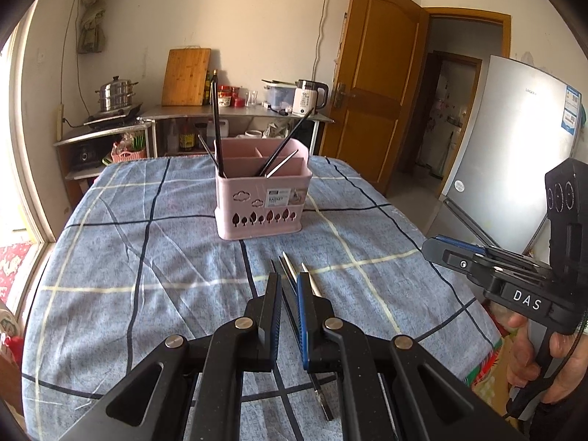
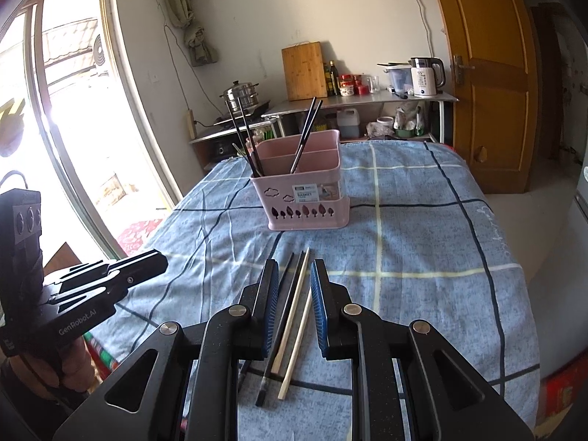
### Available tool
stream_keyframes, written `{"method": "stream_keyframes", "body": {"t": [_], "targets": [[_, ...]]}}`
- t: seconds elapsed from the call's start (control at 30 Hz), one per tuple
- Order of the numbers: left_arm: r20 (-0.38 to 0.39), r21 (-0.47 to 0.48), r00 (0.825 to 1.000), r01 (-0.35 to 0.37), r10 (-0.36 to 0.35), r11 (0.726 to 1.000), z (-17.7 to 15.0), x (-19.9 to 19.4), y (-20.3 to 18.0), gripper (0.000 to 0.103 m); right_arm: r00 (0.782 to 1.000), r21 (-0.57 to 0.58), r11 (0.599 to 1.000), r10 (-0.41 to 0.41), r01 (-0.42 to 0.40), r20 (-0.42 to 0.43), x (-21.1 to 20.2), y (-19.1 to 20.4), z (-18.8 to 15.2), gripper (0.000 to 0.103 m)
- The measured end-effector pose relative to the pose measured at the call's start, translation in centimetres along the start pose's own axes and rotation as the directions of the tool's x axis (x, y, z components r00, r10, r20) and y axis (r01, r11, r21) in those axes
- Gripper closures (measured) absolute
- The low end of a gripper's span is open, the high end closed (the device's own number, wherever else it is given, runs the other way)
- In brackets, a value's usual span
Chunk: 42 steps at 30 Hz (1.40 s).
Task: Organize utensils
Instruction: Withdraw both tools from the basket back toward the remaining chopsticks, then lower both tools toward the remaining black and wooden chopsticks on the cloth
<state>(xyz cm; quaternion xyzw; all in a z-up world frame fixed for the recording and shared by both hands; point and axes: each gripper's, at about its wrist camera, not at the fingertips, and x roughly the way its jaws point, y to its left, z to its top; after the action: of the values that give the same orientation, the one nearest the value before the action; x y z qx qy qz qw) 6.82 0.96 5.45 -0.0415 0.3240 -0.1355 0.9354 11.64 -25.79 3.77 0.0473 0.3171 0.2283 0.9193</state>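
Observation:
A pink utensil basket [image 1: 261,198] [image 2: 305,193] stands mid-table with several black chopsticks [image 1: 217,125] [image 2: 308,128] leaning in its compartments. Loose chopsticks [image 1: 294,279] [image 2: 290,316], black and pale, lie on the cloth in front of it. My left gripper [image 1: 288,283] hovers over them, its jaws a narrow gap apart, and the chopsticks run through that gap below; nothing is clamped. My right gripper [image 2: 293,272] is open over the same chopsticks, which lie between its fingers. Each gripper shows at the edge of the other's view [image 1: 477,257] [image 2: 121,272].
The table carries a blue plaid cloth [image 1: 147,257] [image 2: 422,242]. Behind it is a counter [image 1: 235,112] with a kettle, jars, cutting board and steamer pot. A wooden door [image 1: 375,84] and a fridge [image 1: 514,147] stand right; a window [image 2: 73,110] is left.

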Motion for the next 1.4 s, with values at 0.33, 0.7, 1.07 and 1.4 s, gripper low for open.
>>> {"method": "stream_keyframes", "body": {"t": [0.33,0.7,1.07,1.4], "targets": [[-0.076,-0.034,0.997,0.02,-0.023,0.999,-0.8,3.3,0.8,0.096,0.999,0.002,1.0,0.008,-0.008,-0.04,1.8,-0.1,-0.7,0.084],[-0.163,-0.041,0.986,0.024,-0.031,0.999,-1.2,8.5,1.3,0.095,0.995,0.015,1.0,0.002,-0.001,-0.104,4.8,-0.8,-1.3,0.084],[-0.254,-0.077,0.966,0.02,-0.039,0.997,0.1,15.0,2.3,0.09,0.985,0.043,0.999,0.006,0.002,-0.173,9.3,-1.7,-1.2,0.084],[-0.314,-0.082,0.949,0.002,-0.028,0.997,0.3,19.5,2.7,0.09,0.979,0.066,0.998,-0.001,0.015,-0.204,10.9,-3.0,-1.2,0.084]]}}
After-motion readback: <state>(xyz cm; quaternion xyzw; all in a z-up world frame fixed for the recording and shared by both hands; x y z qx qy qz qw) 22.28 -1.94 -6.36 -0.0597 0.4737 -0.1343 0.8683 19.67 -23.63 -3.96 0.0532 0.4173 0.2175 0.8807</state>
